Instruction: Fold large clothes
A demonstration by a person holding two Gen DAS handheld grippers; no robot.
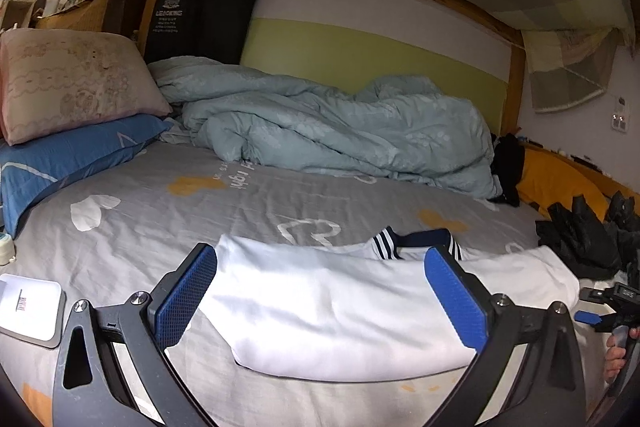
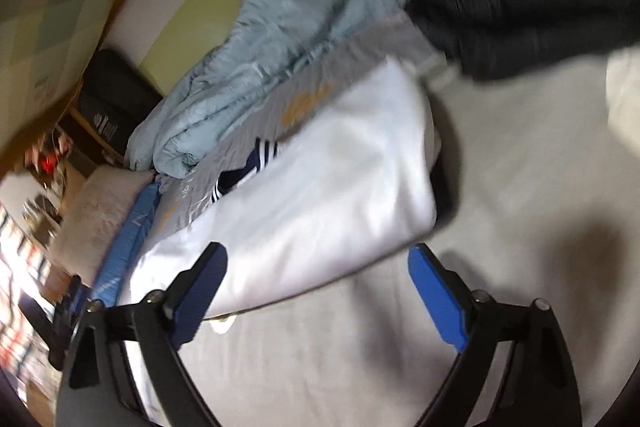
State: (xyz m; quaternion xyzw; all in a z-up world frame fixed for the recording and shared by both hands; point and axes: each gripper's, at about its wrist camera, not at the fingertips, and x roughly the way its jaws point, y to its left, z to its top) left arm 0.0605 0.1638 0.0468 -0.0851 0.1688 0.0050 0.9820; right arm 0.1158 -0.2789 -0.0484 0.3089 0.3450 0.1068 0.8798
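A white garment (image 1: 340, 311) with a navy, white-striped collar (image 1: 416, 241) lies folded into a flat rectangle on the grey bed sheet (image 1: 180, 219). My left gripper (image 1: 320, 259) is open and empty, its blue pads on either side of the garment's near part, just above it. In the blurred, tilted right wrist view the same garment (image 2: 320, 187) lies ahead. My right gripper (image 2: 316, 255) is open and empty over the garment's near edge. The right gripper's blue tip also shows at the left wrist view's right edge (image 1: 592, 317).
A crumpled light-blue duvet (image 1: 320, 127) lies along the wall. Pink (image 1: 72, 83) and blue (image 1: 72, 155) pillows sit at the left. A black jacket (image 1: 588, 231) lies at the right, a white box (image 1: 28, 303) at the near left.
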